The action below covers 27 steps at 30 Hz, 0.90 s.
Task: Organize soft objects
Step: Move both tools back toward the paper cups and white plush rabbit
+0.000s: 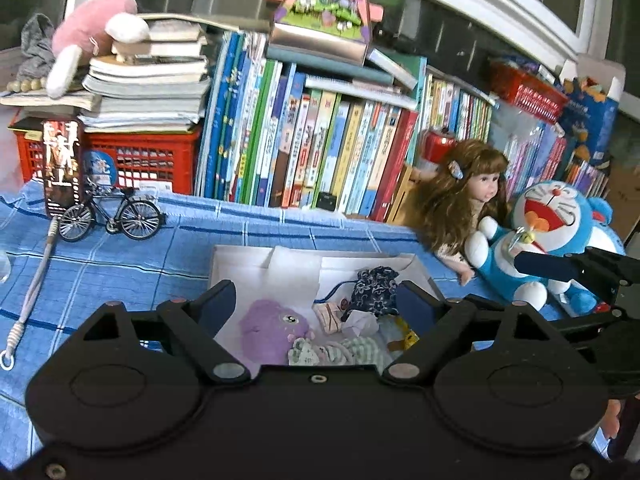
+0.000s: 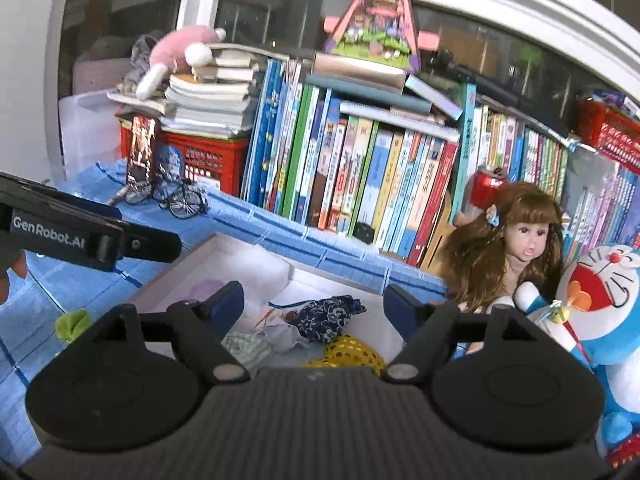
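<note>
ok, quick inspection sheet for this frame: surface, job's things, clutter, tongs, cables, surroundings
Surface: blue checked cloth covering the table.
Job's things: white box holding a purple plush, a dark floral pouch, a striped cloth and a yellow sequined item; Doraemon plush and doll sit beside the box on its right.
Clutter: model bicycle; green item left of the box.
Tongs: left tongs open and empty above the box; right tongs open and empty above the box.
Cables: braided cord lying on the cloth.
Surroundings: row of books, red crates, pink plush on stacked books, window behind.
</note>
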Available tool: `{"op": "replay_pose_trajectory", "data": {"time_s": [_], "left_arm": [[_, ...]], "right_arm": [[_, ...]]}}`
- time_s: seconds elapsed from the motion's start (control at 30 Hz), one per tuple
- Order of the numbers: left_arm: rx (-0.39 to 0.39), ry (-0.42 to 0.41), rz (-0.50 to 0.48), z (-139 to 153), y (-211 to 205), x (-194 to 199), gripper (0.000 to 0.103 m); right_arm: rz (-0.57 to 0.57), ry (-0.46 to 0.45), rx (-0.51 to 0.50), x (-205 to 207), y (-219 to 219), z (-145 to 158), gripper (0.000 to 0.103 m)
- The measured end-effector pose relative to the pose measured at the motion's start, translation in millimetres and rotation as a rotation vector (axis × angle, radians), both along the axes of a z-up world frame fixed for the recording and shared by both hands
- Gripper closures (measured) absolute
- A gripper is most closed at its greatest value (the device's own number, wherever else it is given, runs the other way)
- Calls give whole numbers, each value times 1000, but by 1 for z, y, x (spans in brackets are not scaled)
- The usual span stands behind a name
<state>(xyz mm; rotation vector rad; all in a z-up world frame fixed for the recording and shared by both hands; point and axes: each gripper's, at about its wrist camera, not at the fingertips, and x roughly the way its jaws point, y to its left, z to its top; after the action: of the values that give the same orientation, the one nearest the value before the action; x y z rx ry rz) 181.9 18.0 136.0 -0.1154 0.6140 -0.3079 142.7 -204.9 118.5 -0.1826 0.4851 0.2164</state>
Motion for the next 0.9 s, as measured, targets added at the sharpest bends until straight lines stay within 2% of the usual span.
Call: {"op": "replay_pose_trajectory", "data": {"time_s": [0.37,0.47,0.77,0.9], "left_arm": [[6,-77,-22,3,29,-66,12],[3,-77,-17,-4,39,-82,12],[60,-78,36,-35,59,-130,12],[111,-95,73,-53,61,-143,11]], "right_arm": [[25,-63,34,-59,-7,-4,16],[33,-82,26,-75,-7,-7,16],[70,-110,39,-124,1,-24,15],[60,-153,37,-146,9,-39,15]]}}
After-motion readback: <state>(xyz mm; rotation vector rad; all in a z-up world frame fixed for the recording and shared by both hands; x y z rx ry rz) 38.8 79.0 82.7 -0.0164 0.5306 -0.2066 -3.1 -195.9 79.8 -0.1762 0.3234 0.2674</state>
